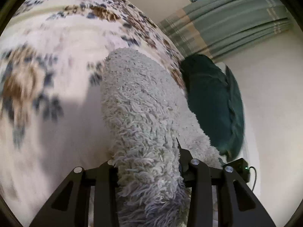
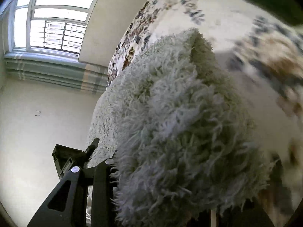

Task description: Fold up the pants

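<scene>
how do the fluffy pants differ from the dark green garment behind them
The fluffy pants are pale grey-white with a long shaggy pile; the dark green garment looks smooth and flat-woven. The pants are clamped in the left gripper and the right gripper; the green garment is held by neither and lies apart in a heap. Both lie on the floral bedspread.

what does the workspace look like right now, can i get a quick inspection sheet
Surface: floral bedspread, cream with brown and blue motifs, blurred.
Job's things: shaggy pale fleece pants, lifted at the near end, the rest lying on the bedspread.
Clutter: dark green garment beside the pants.
Grippers: left gripper clamped on the pants; right gripper buried in fleece, one finger hidden, state unclear.
Cables: thin black lead from a black box with a green light.
Surroundings: barred window, green striped curtain, plain walls.
</scene>
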A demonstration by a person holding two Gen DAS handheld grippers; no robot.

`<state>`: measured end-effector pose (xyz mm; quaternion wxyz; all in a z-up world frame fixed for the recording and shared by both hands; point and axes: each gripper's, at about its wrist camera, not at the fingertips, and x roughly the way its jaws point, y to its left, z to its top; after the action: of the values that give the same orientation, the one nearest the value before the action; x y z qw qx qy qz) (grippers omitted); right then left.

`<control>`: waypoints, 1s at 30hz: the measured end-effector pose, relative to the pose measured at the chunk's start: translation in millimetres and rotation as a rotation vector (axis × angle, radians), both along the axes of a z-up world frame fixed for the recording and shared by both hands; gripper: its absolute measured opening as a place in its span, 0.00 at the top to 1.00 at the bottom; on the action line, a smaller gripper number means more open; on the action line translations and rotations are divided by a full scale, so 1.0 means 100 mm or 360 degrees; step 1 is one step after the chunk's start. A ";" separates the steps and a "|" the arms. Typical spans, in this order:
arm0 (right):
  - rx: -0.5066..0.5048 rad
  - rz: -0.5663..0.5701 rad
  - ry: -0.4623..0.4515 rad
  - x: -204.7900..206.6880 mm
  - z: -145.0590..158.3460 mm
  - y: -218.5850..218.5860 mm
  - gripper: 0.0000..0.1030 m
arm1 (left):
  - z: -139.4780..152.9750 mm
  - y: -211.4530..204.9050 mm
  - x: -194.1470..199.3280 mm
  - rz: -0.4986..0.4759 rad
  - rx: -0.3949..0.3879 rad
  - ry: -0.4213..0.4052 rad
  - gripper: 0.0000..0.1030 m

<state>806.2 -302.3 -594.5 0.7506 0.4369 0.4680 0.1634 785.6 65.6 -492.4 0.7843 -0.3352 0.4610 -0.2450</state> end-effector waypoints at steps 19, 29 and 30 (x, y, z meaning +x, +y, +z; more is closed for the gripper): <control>-0.0786 0.0126 0.0298 1.30 -0.70 0.77 0.05 | -0.60 0.16 0.50 -0.0026 0.0684 0.0156 0.41; -0.1469 0.0091 0.0109 0.22 0.60 1.06 0.00 | 0.31 -0.09 -0.34 0.0111 0.1265 -0.0006 0.06; -0.1471 0.0072 0.0095 0.11 0.73 1.07 0.00 | 0.44 -0.12 -0.42 0.0132 0.1303 -0.0018 0.06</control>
<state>817.4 -195.7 -521.0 0.8491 0.0506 0.5224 -0.0587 743.3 53.3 -448.5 0.8646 -0.0123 0.5022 -0.0114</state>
